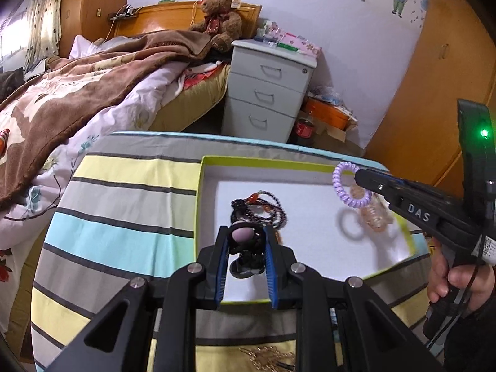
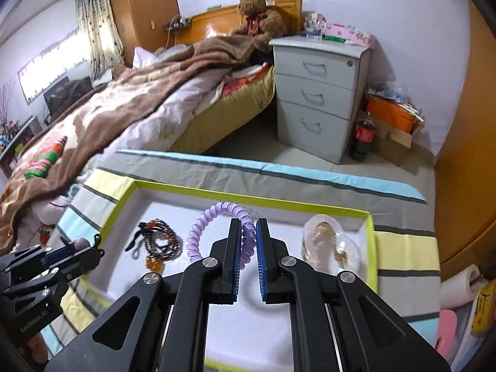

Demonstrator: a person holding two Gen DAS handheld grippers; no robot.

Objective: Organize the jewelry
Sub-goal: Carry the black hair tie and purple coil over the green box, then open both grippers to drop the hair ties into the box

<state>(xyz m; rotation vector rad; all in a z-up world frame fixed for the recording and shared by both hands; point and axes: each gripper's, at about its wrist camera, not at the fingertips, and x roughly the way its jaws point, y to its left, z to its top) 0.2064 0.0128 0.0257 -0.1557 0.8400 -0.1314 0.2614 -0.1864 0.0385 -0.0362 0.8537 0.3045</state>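
A white box with a lime rim (image 1: pixel 204 192) (image 2: pixel 124 204) lies on the striped cloth. My left gripper (image 1: pixel 246 232) is shut on a black cord piece with a pale purple bead (image 1: pixel 243 234), just above the box floor near its front. A dark beaded necklace (image 1: pixel 263 209) (image 2: pixel 161 241) lies in the box beyond it. My right gripper (image 2: pixel 248 226) (image 1: pixel 359 178) is shut on a purple coil bracelet (image 2: pixel 217 226) (image 1: pixel 344 186) and holds it above the box. A clear amber piece (image 2: pixel 328 241) (image 1: pixel 373 214) lies at the box's right.
The striped cloth (image 1: pixel 124 204) covers the table. Gold hairpins (image 1: pixel 266 356) lie on it near my left gripper's base. A bed (image 2: pixel 124 99), a grey drawer unit (image 2: pixel 319 93), a cola bottle (image 2: pixel 362 136) and an orange box (image 2: pixel 390 114) stand behind.
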